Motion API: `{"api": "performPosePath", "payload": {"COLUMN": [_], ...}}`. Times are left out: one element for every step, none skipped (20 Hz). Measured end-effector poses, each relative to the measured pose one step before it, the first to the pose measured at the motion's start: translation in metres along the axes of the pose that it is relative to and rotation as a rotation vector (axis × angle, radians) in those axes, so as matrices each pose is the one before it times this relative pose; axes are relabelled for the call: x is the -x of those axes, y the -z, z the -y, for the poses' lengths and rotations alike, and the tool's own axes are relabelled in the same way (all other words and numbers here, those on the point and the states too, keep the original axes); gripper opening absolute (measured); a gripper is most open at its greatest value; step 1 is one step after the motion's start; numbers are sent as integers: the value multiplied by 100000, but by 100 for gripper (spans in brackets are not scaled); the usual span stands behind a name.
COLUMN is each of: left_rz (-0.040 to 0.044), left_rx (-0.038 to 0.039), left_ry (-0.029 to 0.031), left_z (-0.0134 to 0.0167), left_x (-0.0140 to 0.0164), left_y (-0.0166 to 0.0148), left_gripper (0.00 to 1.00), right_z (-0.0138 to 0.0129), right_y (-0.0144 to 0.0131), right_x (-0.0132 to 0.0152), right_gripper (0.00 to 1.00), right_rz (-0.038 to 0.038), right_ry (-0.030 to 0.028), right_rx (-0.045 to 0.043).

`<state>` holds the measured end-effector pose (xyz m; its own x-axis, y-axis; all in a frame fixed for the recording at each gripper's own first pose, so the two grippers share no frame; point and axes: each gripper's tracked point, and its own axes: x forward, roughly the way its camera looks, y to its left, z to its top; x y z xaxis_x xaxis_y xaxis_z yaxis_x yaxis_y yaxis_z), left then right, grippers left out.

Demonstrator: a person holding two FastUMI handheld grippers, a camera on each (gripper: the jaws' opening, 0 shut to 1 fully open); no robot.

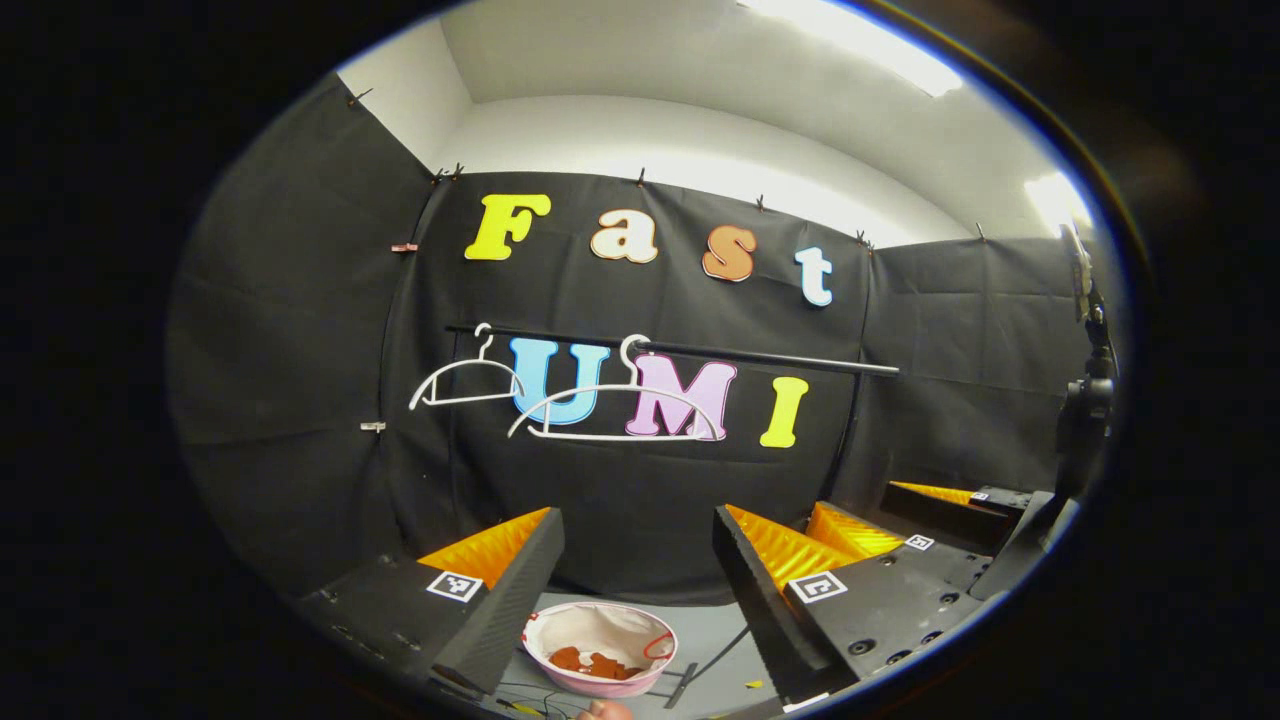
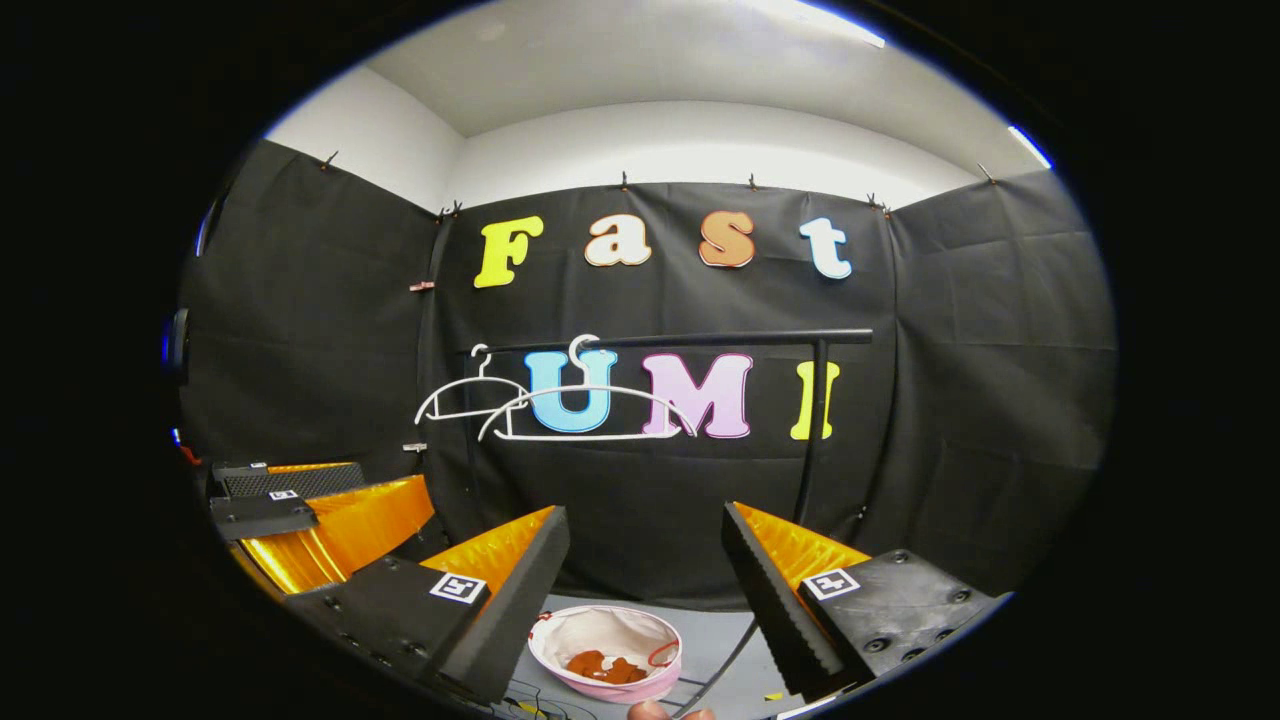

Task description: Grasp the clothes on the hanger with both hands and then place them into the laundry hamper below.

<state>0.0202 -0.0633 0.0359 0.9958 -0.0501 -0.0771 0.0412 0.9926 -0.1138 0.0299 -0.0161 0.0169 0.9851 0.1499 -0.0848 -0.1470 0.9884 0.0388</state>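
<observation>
Judging by the scene, the task is sitting at or near its end: both white hangers (image 1: 610, 405) are hanging bare on the black rail (image 1: 760, 355), and the orange-brown clothes (image 1: 598, 662) are lying crumpled, low in the pink-rimmed laundry hamper (image 1: 560, 622) on the floor below. The left gripper (image 1: 635, 590) and right gripper (image 2: 645, 590) are both gaping wide, holding nothing, so little beyond withdrawing seems needed.

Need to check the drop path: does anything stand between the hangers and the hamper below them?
Nothing visible does. The two hangers hang bare on the rail, and the hamper stands open below, with an orange garment already inside.
</observation>
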Motion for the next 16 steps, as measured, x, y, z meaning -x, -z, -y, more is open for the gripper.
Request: {"api": "performPosePath", "payload": {"left_rz": [-213,-21,250,0,-205,-112,-313,-320,-4,123,-106,-295,-521,-553,-407,-329], "left_rx": [-526,-298,115,603,577,-39,-433,-324,-26,344,294,-15,-254,-146,-110,-10], "left_ry": [-77,48,198,473,581,41,-167,-63,-118,11,46,15,93,-77,64,88], "left_z": [269,307,225,318,308,71,-38,114,-7,53,44,-44,-33,-17,-3,-40], "left_x": [425,462,340,383,363,246,193,202,115,147,66,144,20,101,21,52], "left_y": [104,57,69,170,204,69,4,263,18,-56,67,34,146,110,165,37], "left_gripper": [95,95,95,95,95,95,95,95,95,95,95,95,95,95,95,95], "right_z": [401,155,38,69,85,37,46,59,-154,-77,-39,-62,-26,-137,-220,-186], "right_y": [223,180,66,-12,29,16,-6,-6,57,33,-80,14,59,183,-28,119], "right_x": [450,442,526,476,409,342,373,250,118,59,-33,-18,89,39,40,21], "right_gripper": [99,100,100,100,100,100,100,100,100,99,99,100,100,100,100,100], "right_rz": [-247,-200,152,342,383,495,374,41,-67,-105,73,57,76,-12,-197,-153], "right_ry": [747,-58,158,84,95,50,73,50,-378,-185,-183,-88,19,-72,-148,-236], "right_rx": [-146,-643,-368,287,726,636,392,-152,-544,-493,-112,172,9,-105,75,133]}}
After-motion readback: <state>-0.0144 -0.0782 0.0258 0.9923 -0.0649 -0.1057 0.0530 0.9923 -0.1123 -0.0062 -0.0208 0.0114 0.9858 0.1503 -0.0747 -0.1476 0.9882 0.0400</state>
